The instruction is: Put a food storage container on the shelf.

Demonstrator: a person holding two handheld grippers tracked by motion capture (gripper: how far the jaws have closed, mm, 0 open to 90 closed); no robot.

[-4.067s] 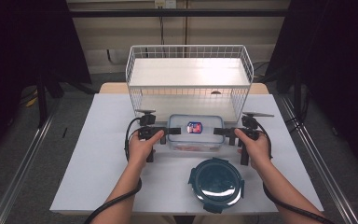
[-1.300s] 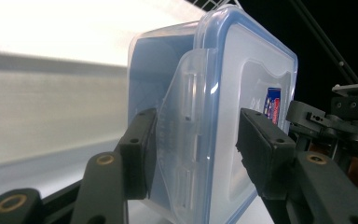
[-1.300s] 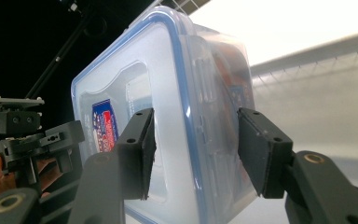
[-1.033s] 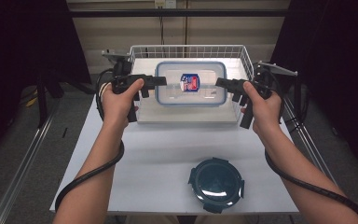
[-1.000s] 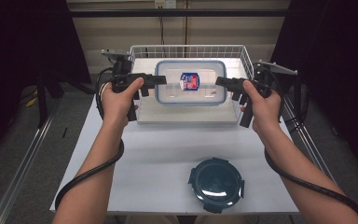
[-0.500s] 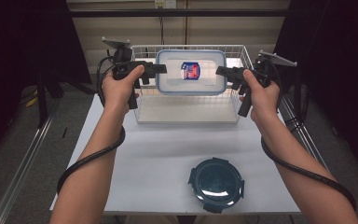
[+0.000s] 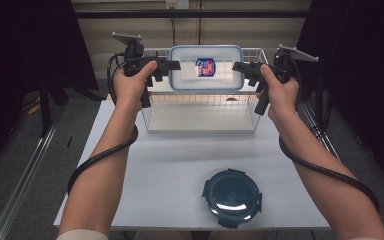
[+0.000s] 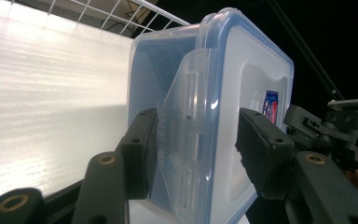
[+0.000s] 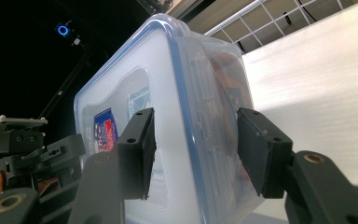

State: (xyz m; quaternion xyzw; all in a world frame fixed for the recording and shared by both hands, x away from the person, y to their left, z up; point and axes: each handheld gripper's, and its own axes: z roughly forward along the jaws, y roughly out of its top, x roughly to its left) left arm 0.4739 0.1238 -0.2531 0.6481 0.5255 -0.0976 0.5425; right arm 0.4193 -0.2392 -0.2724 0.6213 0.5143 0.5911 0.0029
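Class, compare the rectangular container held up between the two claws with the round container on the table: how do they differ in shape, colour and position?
The rectangular container is pale and see-through with a blue-rimmed lid and a red-and-blue label; the round container is dark. The rectangular container is gripped at its ends by the left claw and the right claw above the wire basket; the round container rests alone on the white table. Both have lids on.

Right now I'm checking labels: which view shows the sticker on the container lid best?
The high view: the red-and-blue sticker faces the camera, whole. In the left gripper view it shows edge-on beyond a jaw; in the right gripper view, slanted, partly behind a jaw.
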